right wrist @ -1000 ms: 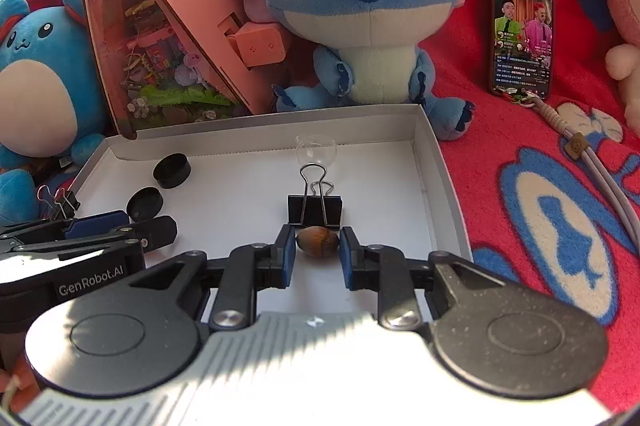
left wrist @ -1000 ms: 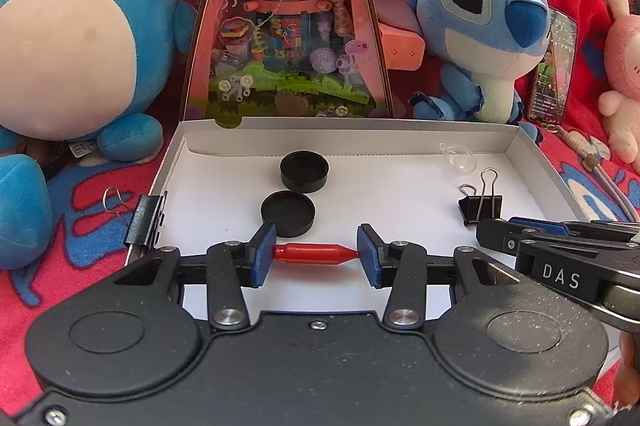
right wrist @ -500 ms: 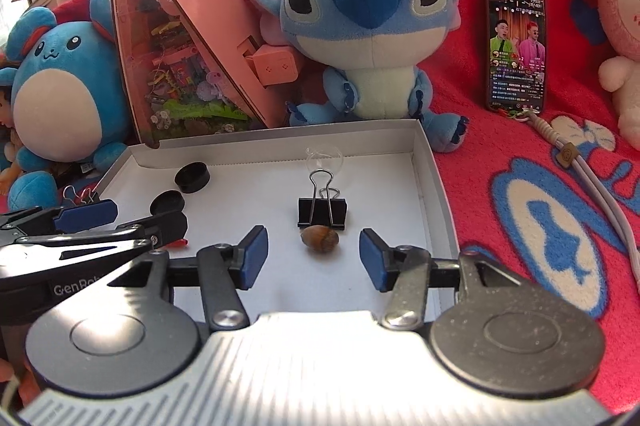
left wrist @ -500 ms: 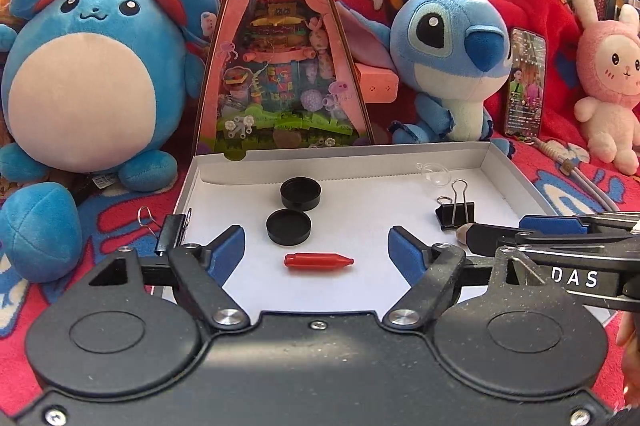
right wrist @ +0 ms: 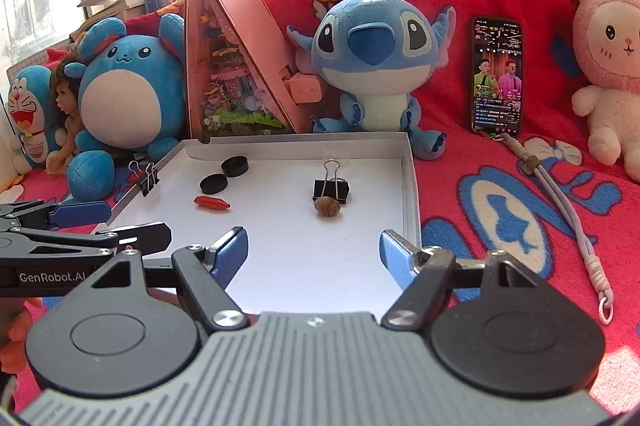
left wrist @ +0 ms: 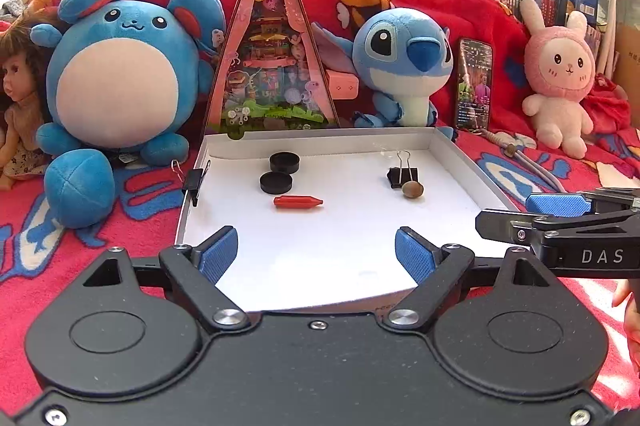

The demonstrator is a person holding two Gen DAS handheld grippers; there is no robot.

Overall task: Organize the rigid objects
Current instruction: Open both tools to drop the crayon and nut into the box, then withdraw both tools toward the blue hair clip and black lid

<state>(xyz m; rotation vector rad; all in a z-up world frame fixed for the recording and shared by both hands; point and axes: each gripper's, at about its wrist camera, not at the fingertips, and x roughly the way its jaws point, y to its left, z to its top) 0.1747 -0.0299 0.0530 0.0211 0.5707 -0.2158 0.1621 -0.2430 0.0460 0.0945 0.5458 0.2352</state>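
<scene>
Two pairs of tongs, both mine, both empty over the near end of the white tray (left wrist: 456, 150). Left to right: a black binder clip (left wrist: 195, 182) is clamped on the tray's left wall. My left gripper (left wrist: 317, 253) has its jaws opening, nothing between the blue pads. Ahead of it lie two black caps (left wrist: 276, 183), one behind the other, and just in front of them the red capsule (left wrist: 298, 202) flat on the tray floor. Further right, a second binder clip (right wrist: 331, 189) stands with the brown nut (right wrist: 327, 206) touching its front. My right gripper (right wrist: 314, 253) is opening too, pads clear of the nut. Beyond the tray, a phone (right wrist: 497, 76) leans on the red blanket (right wrist: 520, 218).
</scene>
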